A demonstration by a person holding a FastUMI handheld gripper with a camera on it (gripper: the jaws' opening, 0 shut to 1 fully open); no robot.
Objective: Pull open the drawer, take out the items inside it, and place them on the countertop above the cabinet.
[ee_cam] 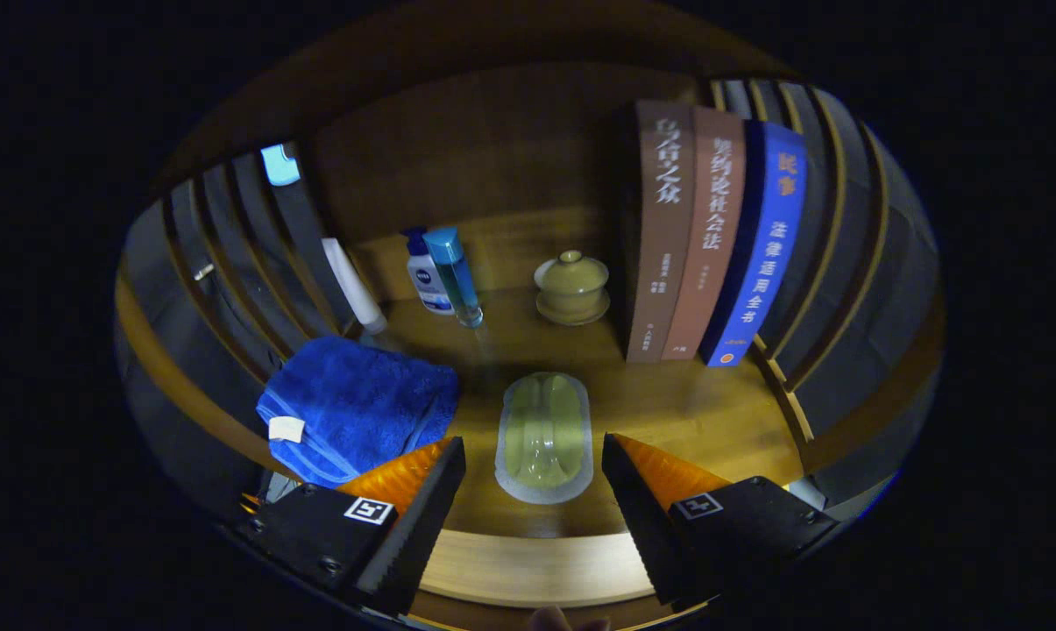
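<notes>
the gripper [534,491] is open, its two fingers spread wide with nothing held. just ahead, in the gap between them, a clear box [544,436] with yellow-green stuff inside lies on the wooden shelf [712,412]. it looks light, hard and a bit slippery, so it is best to pinch its two long sides. left of it sits a folded blue towel [352,421], soft and floppy. farther back stand a white bottle [426,279] and a blue bottle [454,276], touching. a lidded cup [571,287] looks easy to break. three books [712,237] stand on the right. slatted walls close both sides, and there is open room around the box.
</notes>
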